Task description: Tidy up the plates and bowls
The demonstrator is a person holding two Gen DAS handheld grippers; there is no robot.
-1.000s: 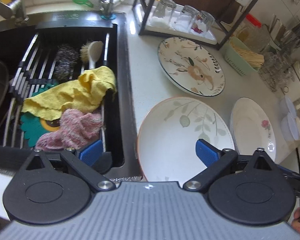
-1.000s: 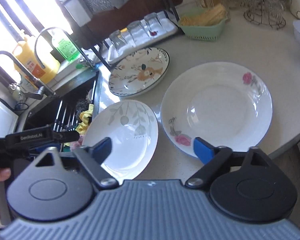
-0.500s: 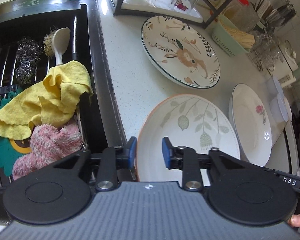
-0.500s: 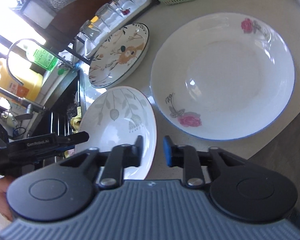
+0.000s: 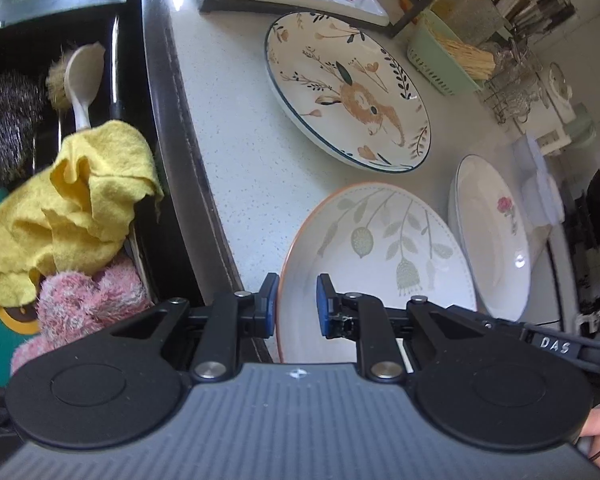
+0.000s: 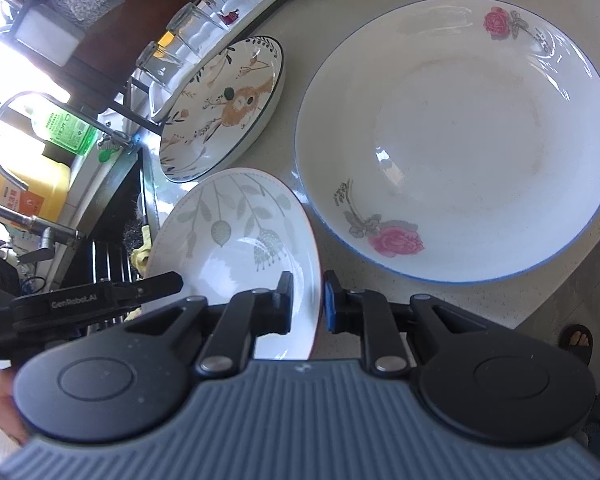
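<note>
Pale speckled countertop [image 5: 236, 168] is seen beside a dark sink [image 5: 168, 128], in which a yellow cloth [image 5: 72, 204], a pink cloth [image 5: 88, 300] and a brush [image 5: 82, 80] are lying. Three dishes are placed on the counter: a leaf-pattern plate [image 5: 380, 248] nearest to the edge, a rabbit plate [image 5: 348, 92] further back, and a rose plate [image 6: 460, 136] just beside the leaf one.

The leaf-pattern plate is being gripped from two sides. The left gripper [image 5: 297, 304] is set over the rim on the sink side, and its jaws are closing, with the rim between the blue pads. The right gripper [image 6: 307, 300] is narrowed on the opposite rim, with one pad inside the plate and one outside; the pads appear to press on the edge.

The step in hand is judged to be the taking up of this plate, probably for stacking with another one. Before the lift, a firm hold on both sides is needed. The plate should then be raised evenly by both hands, so that it is not tilted or slipped out, and the rose plate beside it should not be knocked.
</note>
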